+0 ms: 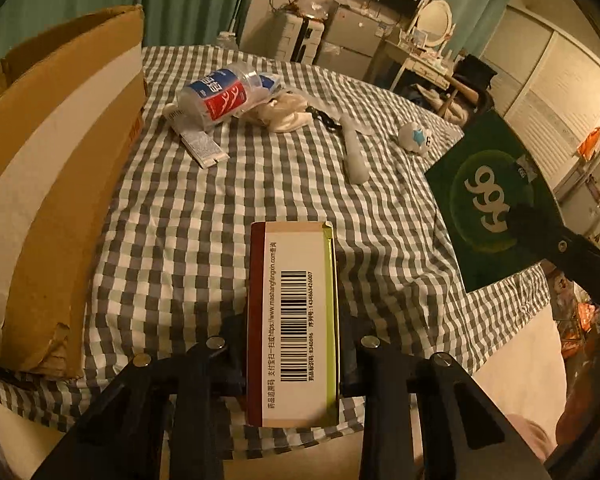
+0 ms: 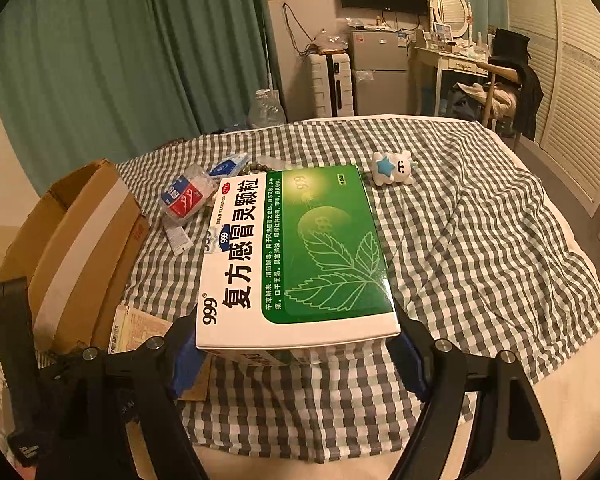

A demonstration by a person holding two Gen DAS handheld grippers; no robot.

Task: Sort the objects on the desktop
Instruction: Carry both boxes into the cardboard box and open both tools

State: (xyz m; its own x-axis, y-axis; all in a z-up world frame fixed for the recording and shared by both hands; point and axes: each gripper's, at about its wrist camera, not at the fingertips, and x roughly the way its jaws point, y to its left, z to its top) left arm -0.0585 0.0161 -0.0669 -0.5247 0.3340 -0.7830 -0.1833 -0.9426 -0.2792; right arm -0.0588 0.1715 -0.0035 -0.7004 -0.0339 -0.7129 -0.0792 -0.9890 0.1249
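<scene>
My left gripper (image 1: 294, 332) is shut on a narrow red-and-cream box with a barcode (image 1: 296, 304), held above the checked cloth (image 1: 172, 248). In the right wrist view my right gripper (image 2: 296, 332) is shut on a wide green-and-white 999 medicine box (image 2: 300, 248), its blue pads (image 2: 184, 360) against both sides. The same green box (image 1: 496, 196) shows at the right of the left wrist view. An open cardboard carton (image 1: 60, 160) (image 2: 80, 248) stands at the left.
On the cloth lie a crushed Pepsi bottle (image 1: 220, 96) (image 2: 184, 196), a white tube (image 1: 202, 146), a pale bundle (image 1: 284, 114), dark beads (image 1: 324, 118), a white plastic piece (image 1: 354, 152) and a white toy with a blue star (image 1: 416, 140) (image 2: 392, 168). Furniture stands behind.
</scene>
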